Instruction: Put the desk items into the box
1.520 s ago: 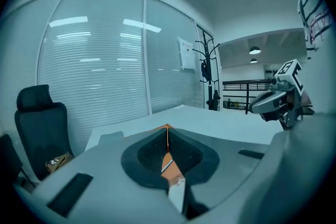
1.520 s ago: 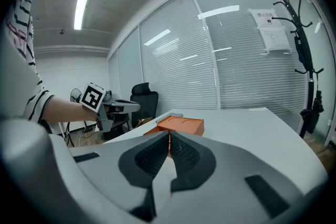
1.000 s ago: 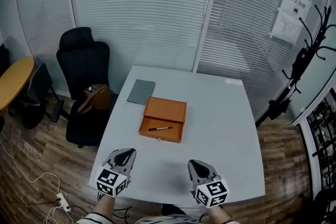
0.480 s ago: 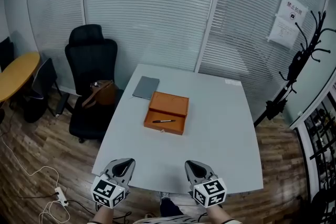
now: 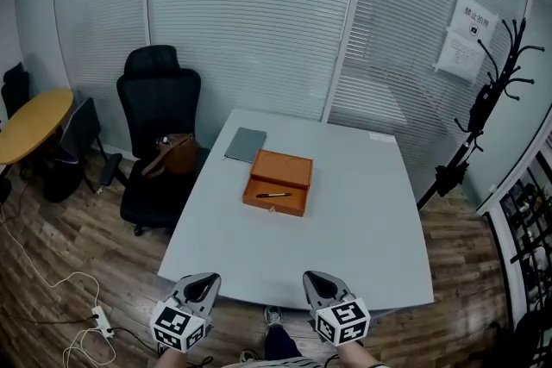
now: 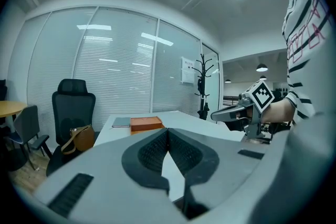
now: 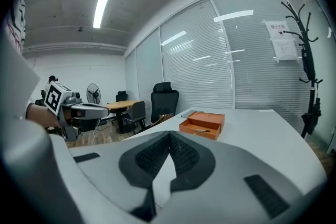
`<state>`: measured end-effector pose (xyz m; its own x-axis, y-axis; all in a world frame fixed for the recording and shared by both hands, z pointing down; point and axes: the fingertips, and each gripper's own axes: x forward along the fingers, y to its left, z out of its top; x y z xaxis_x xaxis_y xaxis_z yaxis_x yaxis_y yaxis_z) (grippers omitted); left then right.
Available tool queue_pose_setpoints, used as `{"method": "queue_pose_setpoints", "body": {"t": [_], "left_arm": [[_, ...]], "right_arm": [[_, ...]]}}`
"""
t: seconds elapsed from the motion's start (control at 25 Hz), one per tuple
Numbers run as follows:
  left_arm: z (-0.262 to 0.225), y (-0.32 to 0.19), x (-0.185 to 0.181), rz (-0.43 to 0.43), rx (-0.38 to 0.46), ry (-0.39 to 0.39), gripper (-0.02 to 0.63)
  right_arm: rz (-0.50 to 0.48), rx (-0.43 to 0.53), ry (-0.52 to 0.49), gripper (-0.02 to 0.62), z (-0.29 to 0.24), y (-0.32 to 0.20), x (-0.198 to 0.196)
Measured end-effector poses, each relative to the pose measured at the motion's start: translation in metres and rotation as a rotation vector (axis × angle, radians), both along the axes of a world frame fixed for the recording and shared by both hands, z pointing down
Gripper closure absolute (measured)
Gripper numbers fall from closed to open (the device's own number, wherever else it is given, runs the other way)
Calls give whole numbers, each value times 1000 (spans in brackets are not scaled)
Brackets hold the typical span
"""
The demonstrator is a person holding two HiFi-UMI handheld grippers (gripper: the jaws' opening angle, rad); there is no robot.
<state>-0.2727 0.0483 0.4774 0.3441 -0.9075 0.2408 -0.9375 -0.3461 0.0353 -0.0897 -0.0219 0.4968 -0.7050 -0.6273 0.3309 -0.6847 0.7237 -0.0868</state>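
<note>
Orange box (image 5: 278,182) lies open near the middle of the table (image 5: 362,228), its tray facing up so things can be dropped straight in. A pen (image 5: 273,195) already lies across the tray. A grey notebook (image 5: 246,144) lies flat just beside the box at its 11 o'clock, outside it. I judge this the one desk item left to put away, if it fits.

The left gripper (image 5: 208,279) and right gripper (image 5: 311,277) hang side by side past the table's 6 o'clock edge, well apart from the box. Each one's jaws are pressed tip to tip with nothing between them, which suits a resting pose, not a grasp. Reaching the notebook would likely mean stepping closer and spreading the jaws first.

At the table's 9 o'clock a black chair (image 5: 159,99) carries a brown bag (image 5: 175,155), off the desk and so probably no part of the job.
</note>
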Motion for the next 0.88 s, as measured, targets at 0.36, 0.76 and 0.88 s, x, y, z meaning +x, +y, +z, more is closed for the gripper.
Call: {"method": "queue_pose_setpoints", "body": {"t": [0.36,0.76,0.88], "left_arm": [[-4,24,2,-1,28,-17,584],[-8,25,-6,-12,47,-10,584],[-5,24,-9,-10,43,-6,584]], "right_arm": [[8,38,4,571,-3,27,-3],[11,93,-11,571,-14,28,-8],[20,93,-9,571,-13,27,-9]]}}
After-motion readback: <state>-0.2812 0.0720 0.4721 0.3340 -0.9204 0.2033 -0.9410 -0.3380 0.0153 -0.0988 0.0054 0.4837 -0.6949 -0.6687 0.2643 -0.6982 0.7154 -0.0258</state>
